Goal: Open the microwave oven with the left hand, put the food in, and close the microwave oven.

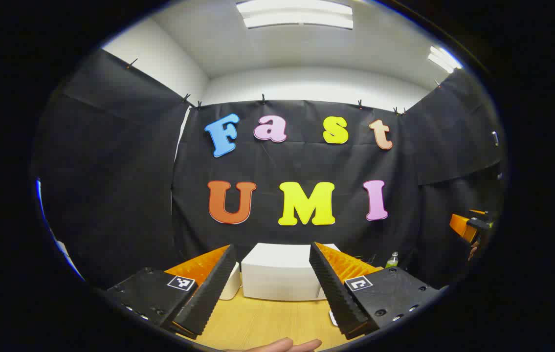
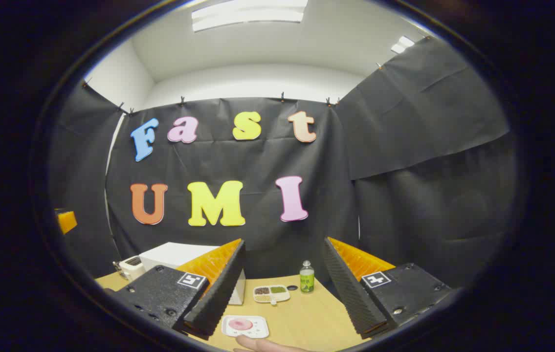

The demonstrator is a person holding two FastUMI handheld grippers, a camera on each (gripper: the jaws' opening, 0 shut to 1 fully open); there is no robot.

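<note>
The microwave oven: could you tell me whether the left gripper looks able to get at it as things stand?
Probably yes. The left gripper is open and points at the microwave oven, with bare wooden table between them and nothing held.

Bright, even light falls from ceiling panels point(image 1: 297, 13) overhead, which glare white. Both views are sharp at centre, bending strongly toward the rims. The black wall cloth point(image 2: 429, 171) stays dim; shadows are soft.
</note>
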